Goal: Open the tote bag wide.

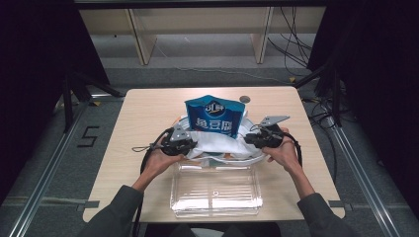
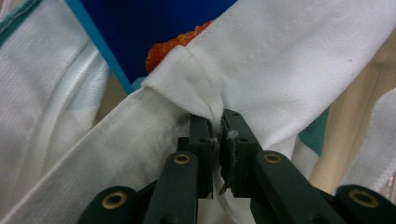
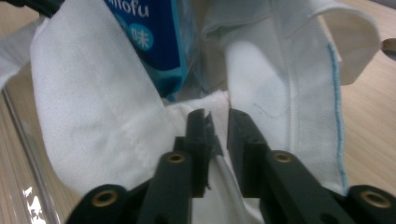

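Observation:
A blue snack pouch [image 1: 215, 116] stands upright inside a white cloth bag [image 1: 217, 143] at the middle of the table. My left gripper [image 1: 190, 144] is at the bag's left side. In the left gripper view it [image 2: 218, 122] is shut on a pinched fold of the white cloth [image 2: 261, 60], with the blue pouch [image 2: 140, 23] and something orange [image 2: 175, 44] behind the fold. My right gripper [image 1: 247, 139] is at the bag's right side. Its jaws [image 3: 217, 116] stand slightly apart, with an edge of the cloth [image 3: 93, 102] lying between them below the pouch [image 3: 149, 37].
A clear plastic container [image 1: 216, 190] sits at the table's near edge, just in front of the bag. A small dark round object [image 1: 244, 99] lies behind the pouch. Bare wood table [image 1: 143, 113] extends on both sides. Shelving legs and cables stand on the floor beyond.

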{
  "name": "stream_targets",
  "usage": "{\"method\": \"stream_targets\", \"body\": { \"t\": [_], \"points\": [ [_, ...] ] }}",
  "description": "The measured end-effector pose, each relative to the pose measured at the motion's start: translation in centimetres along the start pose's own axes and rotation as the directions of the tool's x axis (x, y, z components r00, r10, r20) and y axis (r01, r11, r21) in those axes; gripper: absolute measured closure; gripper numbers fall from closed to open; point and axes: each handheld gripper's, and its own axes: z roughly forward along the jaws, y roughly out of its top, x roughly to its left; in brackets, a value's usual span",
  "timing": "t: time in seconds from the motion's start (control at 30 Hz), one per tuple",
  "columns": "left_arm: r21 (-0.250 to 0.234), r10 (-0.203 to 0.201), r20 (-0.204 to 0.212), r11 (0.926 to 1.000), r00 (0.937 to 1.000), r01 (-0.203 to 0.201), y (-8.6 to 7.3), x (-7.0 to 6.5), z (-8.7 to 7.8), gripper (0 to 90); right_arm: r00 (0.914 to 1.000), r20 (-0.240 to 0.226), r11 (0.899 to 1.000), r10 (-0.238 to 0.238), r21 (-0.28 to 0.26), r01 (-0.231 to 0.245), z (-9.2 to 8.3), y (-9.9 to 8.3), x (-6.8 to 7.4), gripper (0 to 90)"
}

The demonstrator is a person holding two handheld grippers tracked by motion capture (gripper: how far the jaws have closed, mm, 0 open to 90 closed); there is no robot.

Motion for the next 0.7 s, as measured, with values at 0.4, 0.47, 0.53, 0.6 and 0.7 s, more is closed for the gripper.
{"method": "stream_targets", "body": {
  "t": [0.4, 0.47, 0.53, 0.6, 0.7],
  "points": [
    [-0.128, -0.100, 0.050, 0.9861, 0.9937, 0.106, 2.0, 0.3, -6.2, 51.2, 0.9996, -0.015, 0.995, 0.024, -0.098, -0.026, -7.9, -0.2, 1.8, 52.6],
    [-0.154, -0.120, 0.031, 0.9804, 0.9923, 0.123, 2.1, 0.9, -7.2, 49.9, 0.9982, -0.032, 0.991, 0.050, -0.122, -0.053, -8.7, -0.5, 2.2, 50.5],
    [-0.189, -0.176, 0.044, 0.9651, 0.9834, 0.181, 2.1, 1.8, -8.2, 49.6, 0.9949, -0.075, 0.982, 0.068, -0.174, -0.080, -9.3, -0.6, 2.2, 50.4],
    [-0.215, -0.208, 0.055, 0.9527, 0.9766, 0.215, 2.0, 2.7, -8.9, 49.5, 0.9913, -0.098, 0.980, 0.088, -0.171, -0.104, -9.2, -0.5, 2.1, 48.5],
    [-0.226, -0.228, 0.000, 0.9485, 0.9737, 0.222, 2.1, 3.6, -9.8, 48.2, 0.9892, -0.104, 0.981, 0.103, -0.152, -0.118, -8.2, -0.4, 1.8, 48.6]
  ]
}}
